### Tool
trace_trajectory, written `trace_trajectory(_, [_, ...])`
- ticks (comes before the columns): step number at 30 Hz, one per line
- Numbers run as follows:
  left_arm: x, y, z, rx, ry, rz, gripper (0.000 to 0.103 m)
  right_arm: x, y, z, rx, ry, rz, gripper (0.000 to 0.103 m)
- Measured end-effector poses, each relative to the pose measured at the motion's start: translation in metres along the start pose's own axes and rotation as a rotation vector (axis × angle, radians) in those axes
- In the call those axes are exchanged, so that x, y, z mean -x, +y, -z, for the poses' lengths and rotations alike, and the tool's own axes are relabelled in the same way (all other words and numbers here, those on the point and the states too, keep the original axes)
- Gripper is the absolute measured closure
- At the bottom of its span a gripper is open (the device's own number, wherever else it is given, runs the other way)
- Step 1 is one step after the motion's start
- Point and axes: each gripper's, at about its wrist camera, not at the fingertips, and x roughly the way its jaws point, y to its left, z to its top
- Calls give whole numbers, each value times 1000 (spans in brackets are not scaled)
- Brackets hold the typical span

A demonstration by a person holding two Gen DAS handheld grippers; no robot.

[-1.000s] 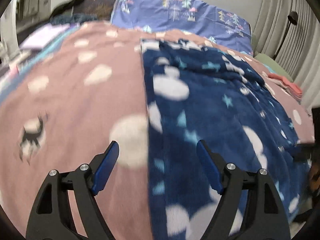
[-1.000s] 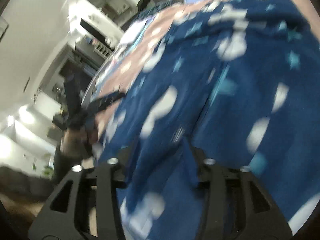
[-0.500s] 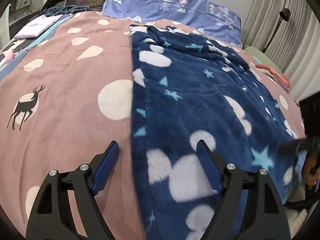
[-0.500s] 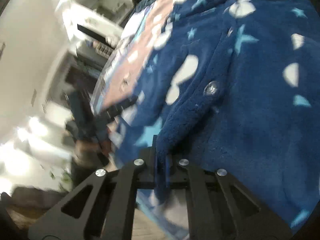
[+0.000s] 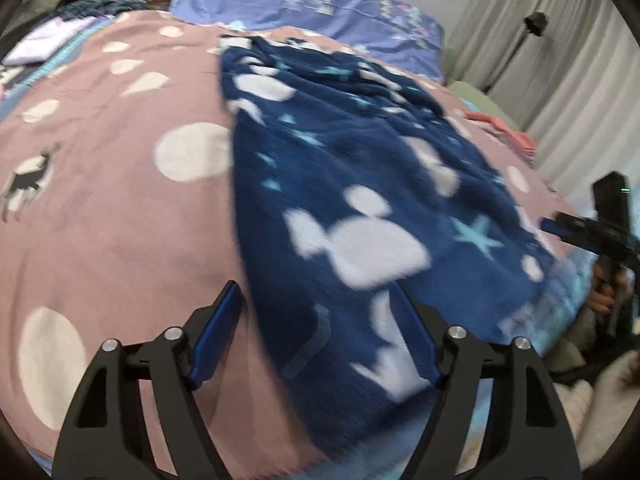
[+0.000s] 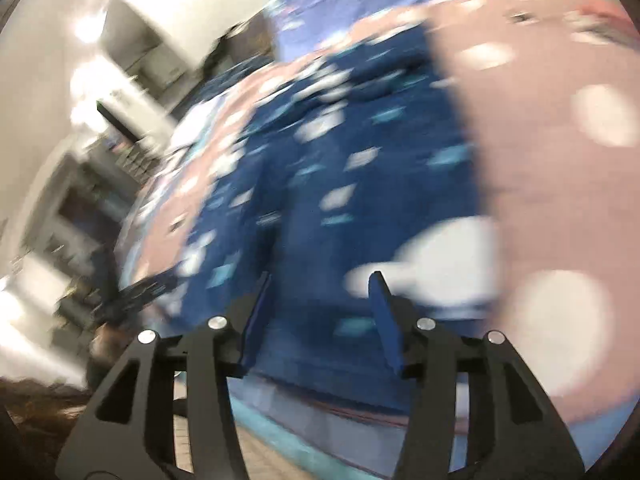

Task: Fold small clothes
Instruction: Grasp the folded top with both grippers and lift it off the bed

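Both tongs stand apart with nothing pinched between them. Left tongs [image 5: 316,300] have just been narrowing yet are still fairly wide, their blue pads straddling the near left edge of the navy fleece garment [image 5: 360,184] without pressing it; the cloth lies under and between them. Right tongs [image 6: 322,292] have just been opening again and now gape moderately above the near hem of the garment [image 6: 320,184], clear of the fabric, though the right wrist view is heavily smeared by motion. Seen from the left wrist, the right tongs [image 5: 560,226] show at the right edge, beside the garment's near right corner, with the hand [image 5: 604,292] that carries them below. Spread flat and lengthwise, the garment has white mouse-head shapes and pale blue stars on it and lies along the middle of the bed, its near end reaching the bed's near edge. Beneath it lies a dusty pink bedspread [image 5: 100,208] with white spots and a small deer figure [image 5: 26,178] toward its left side. At the far end of the bed is a purple-blue patterned pillow [image 5: 312,4]; pink folded cloth [image 5: 504,132] sits by the right edge, with grey curtains [image 5: 560,60] beyond.
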Motion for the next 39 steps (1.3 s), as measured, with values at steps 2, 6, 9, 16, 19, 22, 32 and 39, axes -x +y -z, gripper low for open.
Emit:
trace_trajectory(2, [-2,-4,5,0,15,48,46,4,-28,3,-64,10,123,53])
trace_trajectory(6, [-5,-7,9,7,15,73,74,-8,-63,15,-199,71,37,56])
trace_trajectory(9, [-9,-6,8,25,22,78,72,-14,-61,11,-208,92,-100,51])
trace_trajectory(16, [-22,-7,-1,50,8,120,52,-35,-48,-1,-170,144,-138,61])
trace_trajectory(19, [-21,-13,-15,63,-18,127,90,-44,-54,-5,-237,139,-175,90])
trace_trajectory(22, [20,-29,-39,6,-161,103,91,-10,-35,-22,-178,-1,-239,92])
trace_trajectory(32, [143,-78,-35,-125,-408,150,91,121,20,-24,56,-299,-331,93])
trace_trajectory(39, [132,-81,-43,-139,-392,125,88,123,20,-22,124,-313,-206,91])
